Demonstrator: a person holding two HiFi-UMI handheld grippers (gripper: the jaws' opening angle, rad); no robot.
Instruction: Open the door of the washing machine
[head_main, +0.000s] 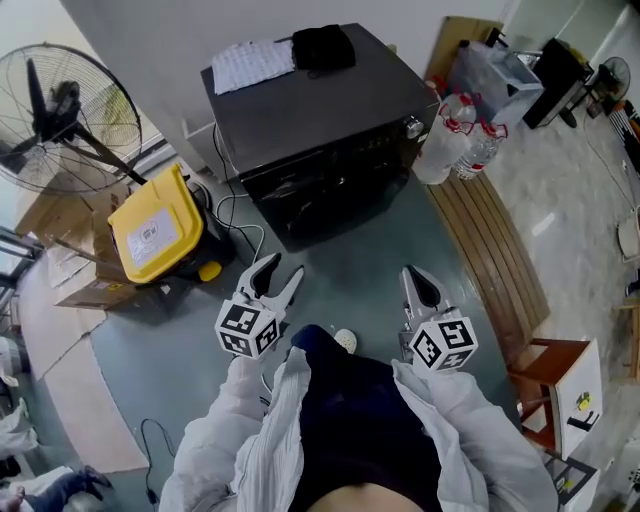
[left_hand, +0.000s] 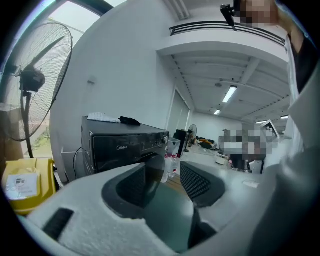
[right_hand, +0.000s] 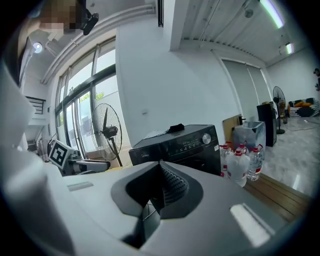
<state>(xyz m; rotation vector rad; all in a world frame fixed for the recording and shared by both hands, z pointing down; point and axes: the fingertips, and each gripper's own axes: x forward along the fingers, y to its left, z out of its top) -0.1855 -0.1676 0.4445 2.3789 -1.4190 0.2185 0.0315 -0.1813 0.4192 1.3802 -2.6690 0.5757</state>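
The black front-loading washing machine (head_main: 320, 110) stands against the wall ahead, its dark door (head_main: 330, 205) closed on the front face. It also shows in the left gripper view as the washing machine (left_hand: 125, 145) and in the right gripper view as the washing machine (right_hand: 182, 145). My left gripper (head_main: 277, 279) hovers above the floor a short way in front of the door, open and empty (left_hand: 170, 172). Off to the right, my right gripper (head_main: 418, 285) is held at about the same distance, shut with nothing between its jaws (right_hand: 161, 167). Neither touches the machine.
A paper sheet (head_main: 252, 62) and a black cloth (head_main: 323, 46) lie on the machine's top. A yellow bin (head_main: 155, 225) and a standing fan (head_main: 60, 120) are to the left. Water bottles (head_main: 455, 135) and wooden slats (head_main: 490, 240) sit to the right. Cables (head_main: 235, 215) trail by the machine.
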